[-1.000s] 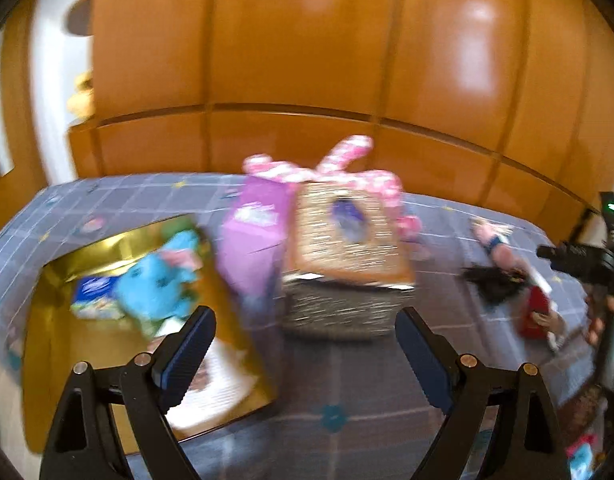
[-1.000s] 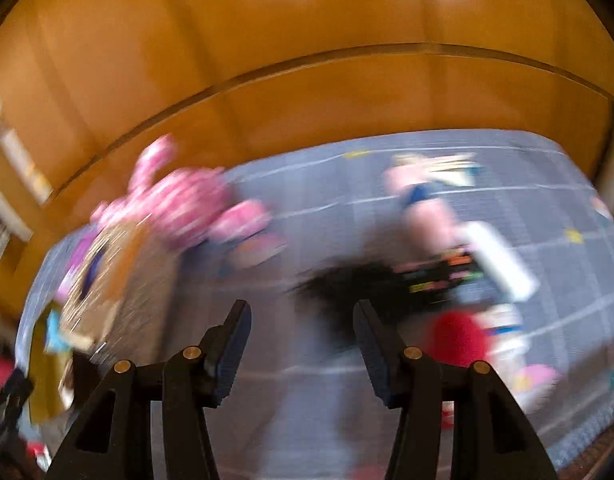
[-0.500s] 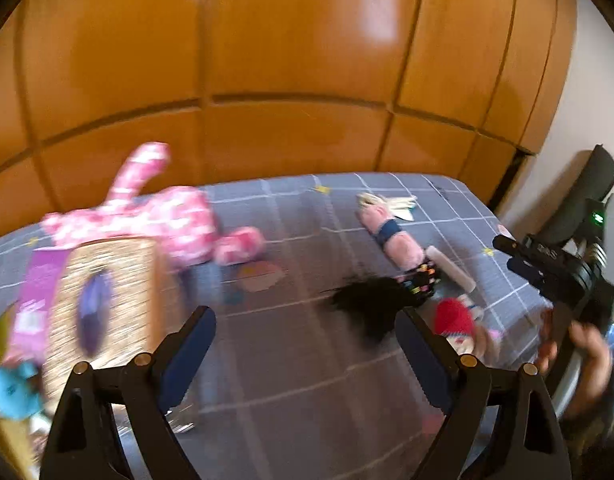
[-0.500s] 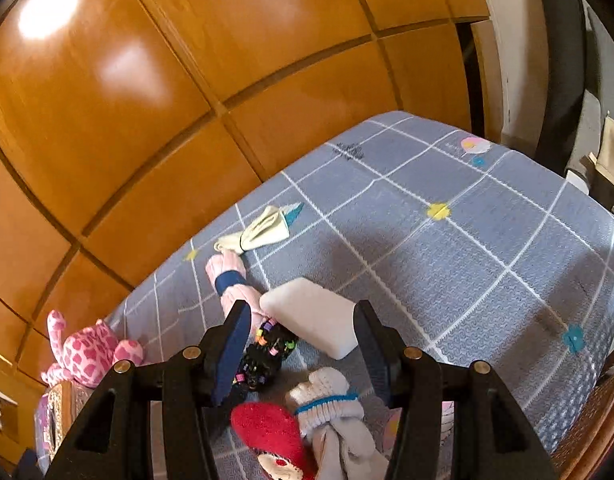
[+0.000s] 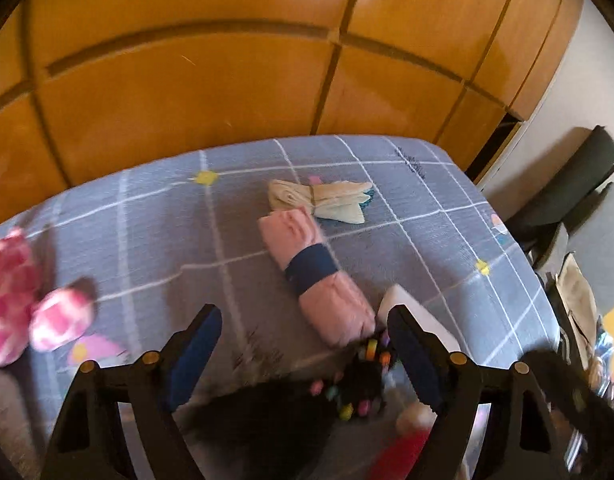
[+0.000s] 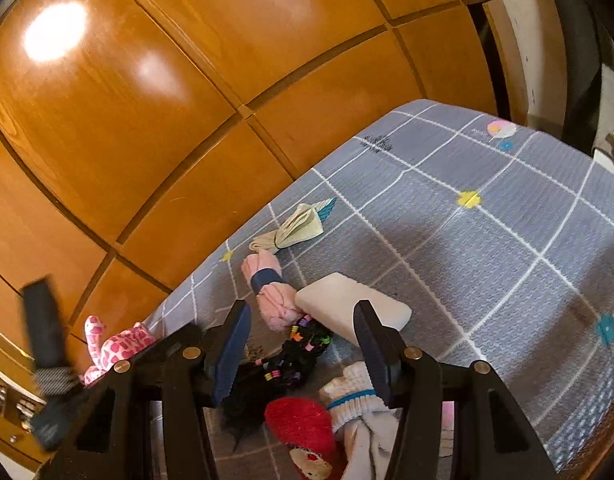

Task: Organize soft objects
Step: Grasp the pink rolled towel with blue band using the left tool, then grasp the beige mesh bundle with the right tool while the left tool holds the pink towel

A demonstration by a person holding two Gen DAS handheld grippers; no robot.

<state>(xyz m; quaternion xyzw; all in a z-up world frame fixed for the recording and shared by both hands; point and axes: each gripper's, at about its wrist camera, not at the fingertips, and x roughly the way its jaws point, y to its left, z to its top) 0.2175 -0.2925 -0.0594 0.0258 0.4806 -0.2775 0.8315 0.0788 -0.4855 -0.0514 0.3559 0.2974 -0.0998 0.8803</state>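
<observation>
Having swung right off the gold box, both empty, wide-open tools, left tool (image 5: 305,350) and right tool (image 6: 301,346), now frame the black beaded bundle (image 6: 295,346).

A grey checked bedspread (image 6: 487,248) fills the lower right of the frame. On it, toward lower left, lie a cream cloth (image 6: 295,228), pink roll (image 6: 269,292), white block (image 6: 351,308), black beaded piece (image 6: 291,356), red toy (image 6: 303,420), white sock (image 6: 359,400). A pink plush (image 6: 115,346) sits at far left.

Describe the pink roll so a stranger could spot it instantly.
On the grey checked bedspread before the wooden panels, look just below the cream folded cloth. The pink roll lies beside a white block; only it wears a dark blue band.
</observation>
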